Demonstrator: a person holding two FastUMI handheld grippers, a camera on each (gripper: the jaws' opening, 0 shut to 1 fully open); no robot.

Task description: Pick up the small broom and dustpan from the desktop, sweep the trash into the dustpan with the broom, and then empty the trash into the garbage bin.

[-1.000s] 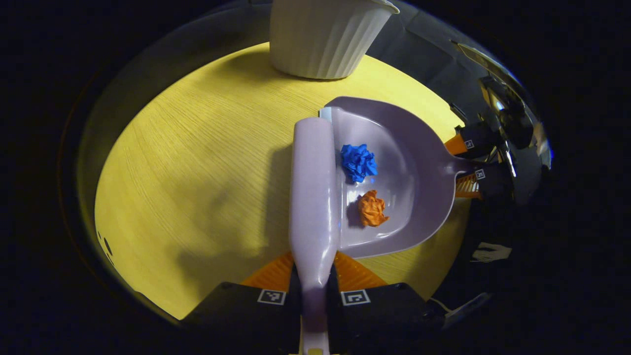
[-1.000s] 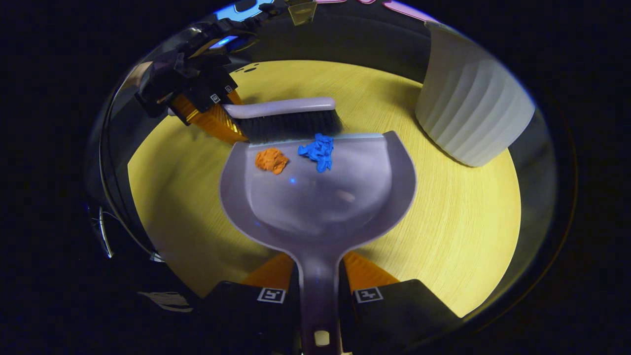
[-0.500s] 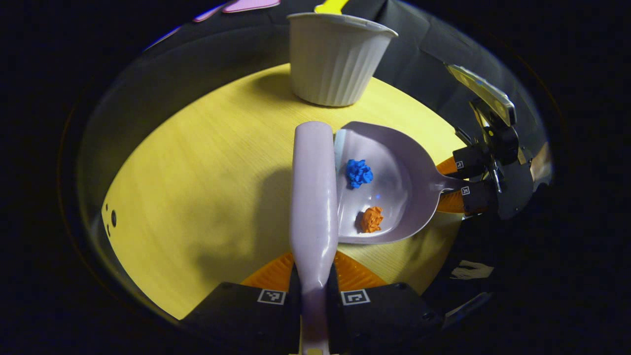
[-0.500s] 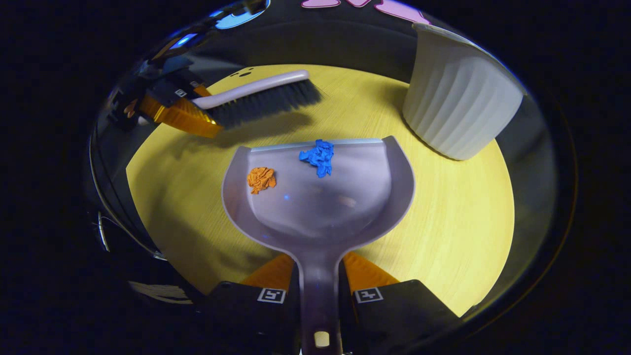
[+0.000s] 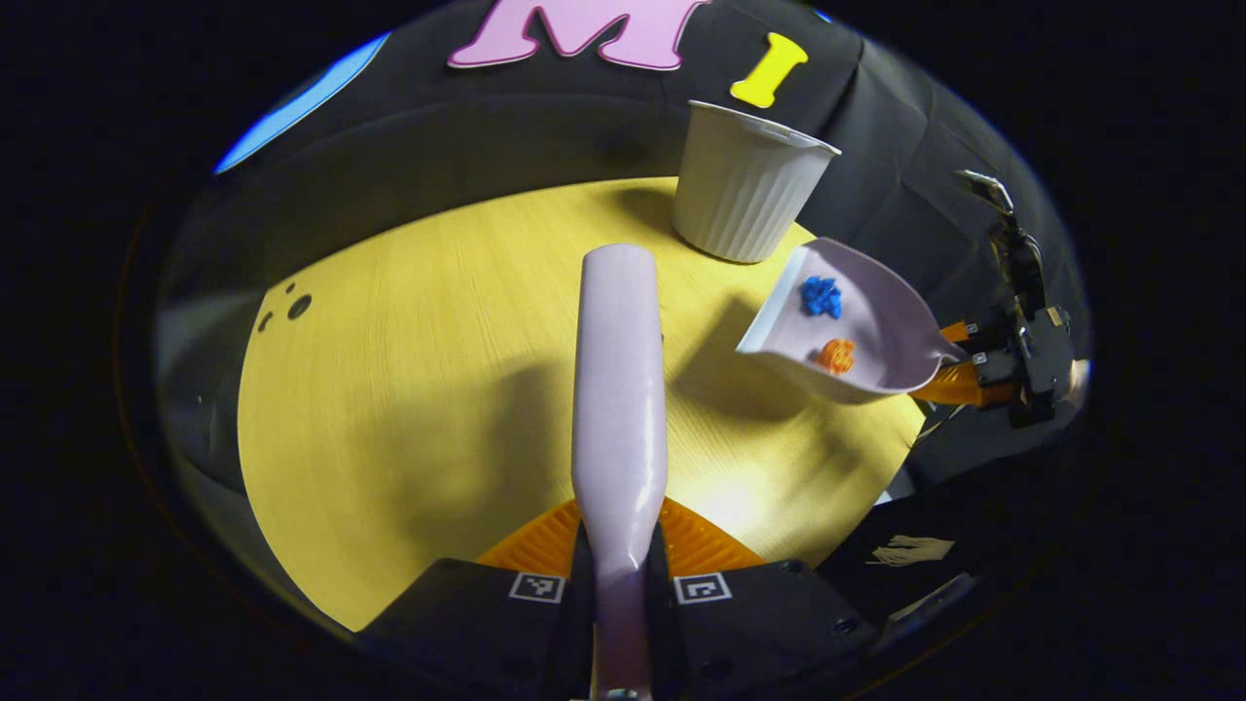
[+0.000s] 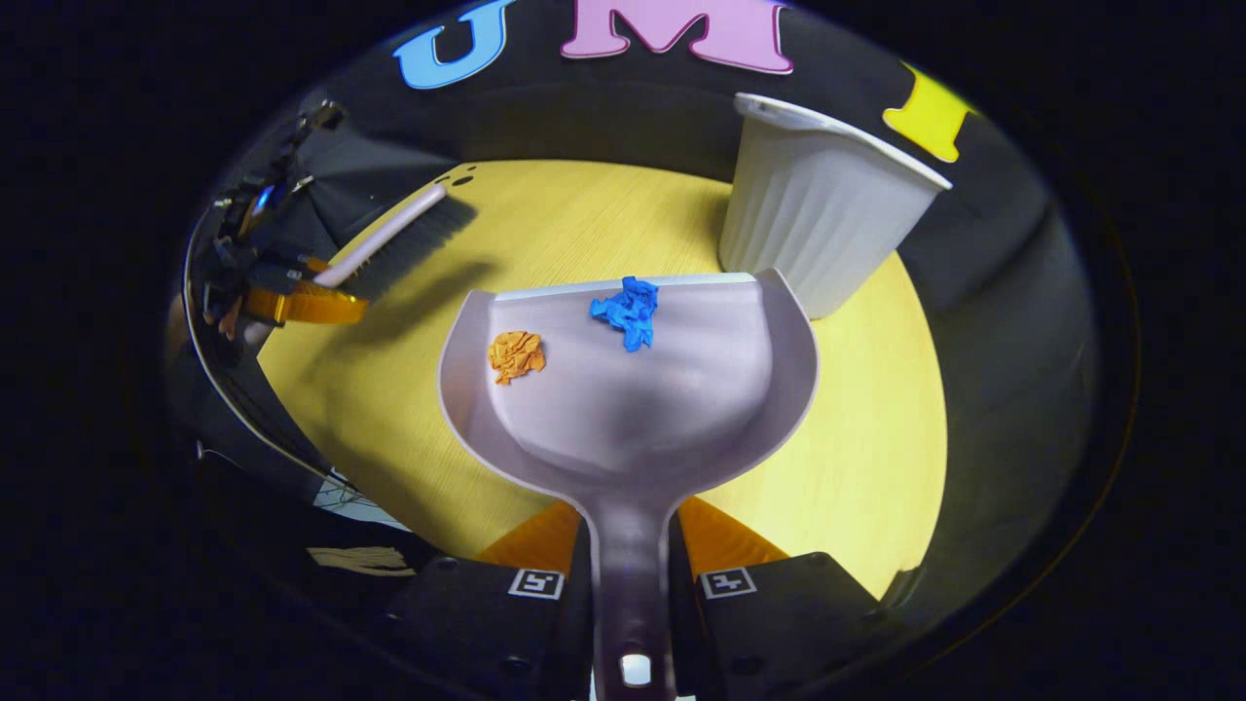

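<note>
The yellow table (image 6: 876,467) carries a ribbed garbage bin (image 6: 818,224) at upper right. At frame centre the stiff, light dustpan (image 6: 633,399), its handle clamped by the right gripper (image 6: 631,584), carries featherweight paper scraps (image 6: 625,312). The left gripper (image 5: 618,584) fingers clench the broom (image 5: 619,389).

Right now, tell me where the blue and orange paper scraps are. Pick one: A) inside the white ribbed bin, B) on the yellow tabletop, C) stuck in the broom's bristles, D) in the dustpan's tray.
D: the blue crumpled paper and the orange crumpled paper both lie in the dustpan, which the right gripper holds by its handle beside the white ribbed bin.
</note>
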